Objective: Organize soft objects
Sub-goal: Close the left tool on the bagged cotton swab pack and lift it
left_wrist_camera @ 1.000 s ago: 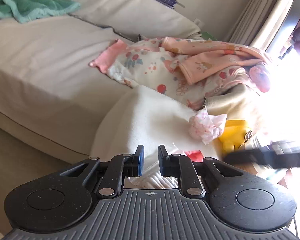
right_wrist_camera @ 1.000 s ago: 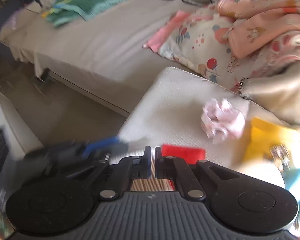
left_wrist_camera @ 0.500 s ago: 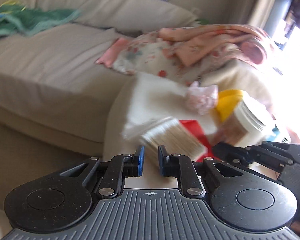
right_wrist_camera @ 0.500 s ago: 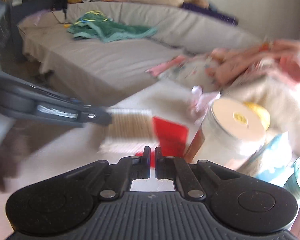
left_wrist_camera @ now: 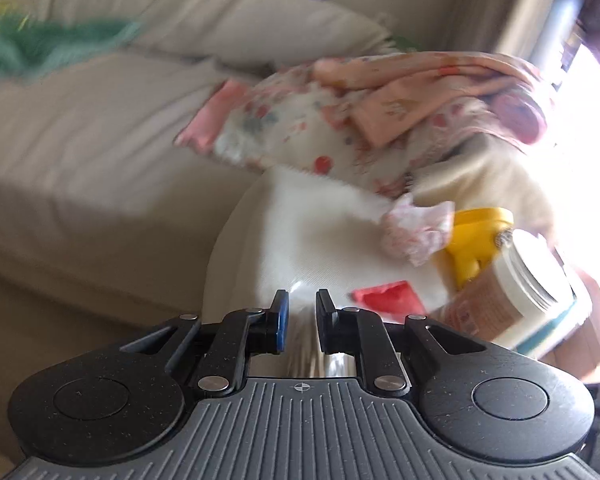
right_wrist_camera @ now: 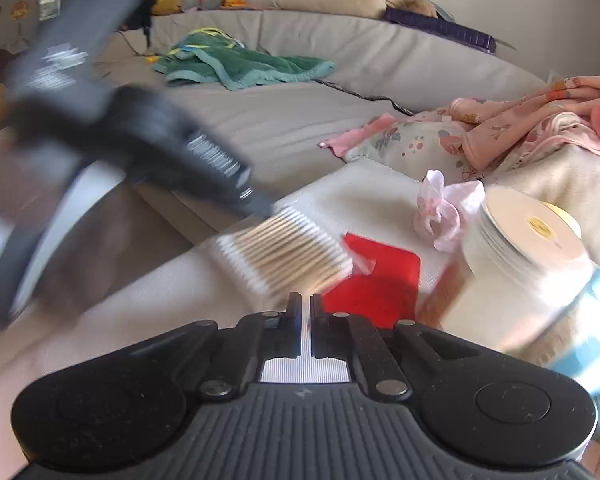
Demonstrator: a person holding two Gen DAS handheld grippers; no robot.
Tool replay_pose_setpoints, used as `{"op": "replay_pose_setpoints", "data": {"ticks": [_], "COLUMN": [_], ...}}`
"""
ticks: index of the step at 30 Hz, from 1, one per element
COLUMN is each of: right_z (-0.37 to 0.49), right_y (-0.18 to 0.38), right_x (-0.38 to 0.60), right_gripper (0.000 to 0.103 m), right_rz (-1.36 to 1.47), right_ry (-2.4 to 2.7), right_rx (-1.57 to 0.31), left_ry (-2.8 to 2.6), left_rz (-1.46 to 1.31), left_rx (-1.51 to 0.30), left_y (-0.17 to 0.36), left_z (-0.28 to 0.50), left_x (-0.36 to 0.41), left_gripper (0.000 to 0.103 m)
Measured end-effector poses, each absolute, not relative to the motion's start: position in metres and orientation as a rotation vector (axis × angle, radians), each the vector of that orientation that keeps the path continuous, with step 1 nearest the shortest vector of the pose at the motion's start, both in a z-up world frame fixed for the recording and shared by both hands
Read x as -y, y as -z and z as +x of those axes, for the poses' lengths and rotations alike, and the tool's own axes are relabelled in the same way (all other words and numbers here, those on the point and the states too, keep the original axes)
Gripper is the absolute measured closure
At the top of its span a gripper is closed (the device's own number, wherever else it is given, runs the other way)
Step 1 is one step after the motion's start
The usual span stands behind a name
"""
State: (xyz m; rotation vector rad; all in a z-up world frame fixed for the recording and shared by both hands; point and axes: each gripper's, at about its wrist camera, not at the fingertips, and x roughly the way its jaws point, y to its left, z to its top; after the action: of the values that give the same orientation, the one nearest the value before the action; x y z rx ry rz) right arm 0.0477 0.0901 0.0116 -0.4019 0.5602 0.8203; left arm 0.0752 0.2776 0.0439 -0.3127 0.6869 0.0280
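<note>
The black left gripper (right_wrist_camera: 260, 208) is clenched on one end of a clear packet of wooden cotton swabs (right_wrist_camera: 284, 252), holding it tilted above a white folded towel (right_wrist_camera: 360, 196). The black right gripper (right_wrist_camera: 305, 308) is clenched on nothing, just in front of the packet. Beside it on the towel lie a red card (right_wrist_camera: 376, 280), a crumpled pink tissue (right_wrist_camera: 440, 216) and a white-lidded jar (right_wrist_camera: 516, 256).

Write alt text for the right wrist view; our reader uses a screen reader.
The left hand-held gripper holds a pack of cotton swabs above a white cushion bearing a red card. The right hand-held gripper is shut, empty.
</note>
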Motion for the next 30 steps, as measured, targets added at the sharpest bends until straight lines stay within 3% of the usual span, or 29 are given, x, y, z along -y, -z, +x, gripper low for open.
{"op": "replay_pose_setpoints", "data": {"ticks": [3,5,6,9,11,16,17,23,30], "right_z": [0.034,0.033,0.034,0.042,0.046,0.046,0.047,0.051,0.050], "right_y": [-0.010,-0.006,-0.004,0.002,0.007,0.008,0.008,0.010,0.009], "right_x": [-0.060,-0.043,-0.036,-0.020,-0.013,-0.006,-0.005,-0.005,-0.008], "right_gripper": [0.094,0.078,0.075,0.073,0.072,0.071,0.070,0.069,0.066], "right_rz": [-0.380,-0.356,-0.344,-0.287,-0.250,-0.205,-0.200,-0.199,-0.206], "right_ry": [-0.818,-0.789,-0.767,-0.707,-0.682,-0.683,-0.686,-0.683,-0.687], "right_rx": [-0.559,-0.569,-0.572,-0.606,-0.625,-0.624,-0.624,-0.621,-0.620], "left_ry": [0.085,0.125,0.130,0.137,0.154,0.214,0.222,0.119,0.040], "left_rz": [-0.058,0.079,0.129,0.260,0.282,0.217,0.208,0.183,0.056], "left_rx": [-0.646,-0.695,-0.729,-0.825,-0.837,-0.874,-0.874,-0.761,-0.861], "left_y": [-0.061,-0.060,-0.056,-0.042,-0.038,-0.034,-0.033,-0.050,-0.031], "left_z": [0.067,0.069,0.072,0.080,0.080,0.081,0.081,0.078,0.096], "left_x": [-0.240,-0.213,-0.203,-0.176,-0.167,-0.158,-0.157,-0.169,-0.202], "left_gripper": [0.086,0.084,0.083,0.083,0.072,0.026,0.023,0.029,0.025]}}
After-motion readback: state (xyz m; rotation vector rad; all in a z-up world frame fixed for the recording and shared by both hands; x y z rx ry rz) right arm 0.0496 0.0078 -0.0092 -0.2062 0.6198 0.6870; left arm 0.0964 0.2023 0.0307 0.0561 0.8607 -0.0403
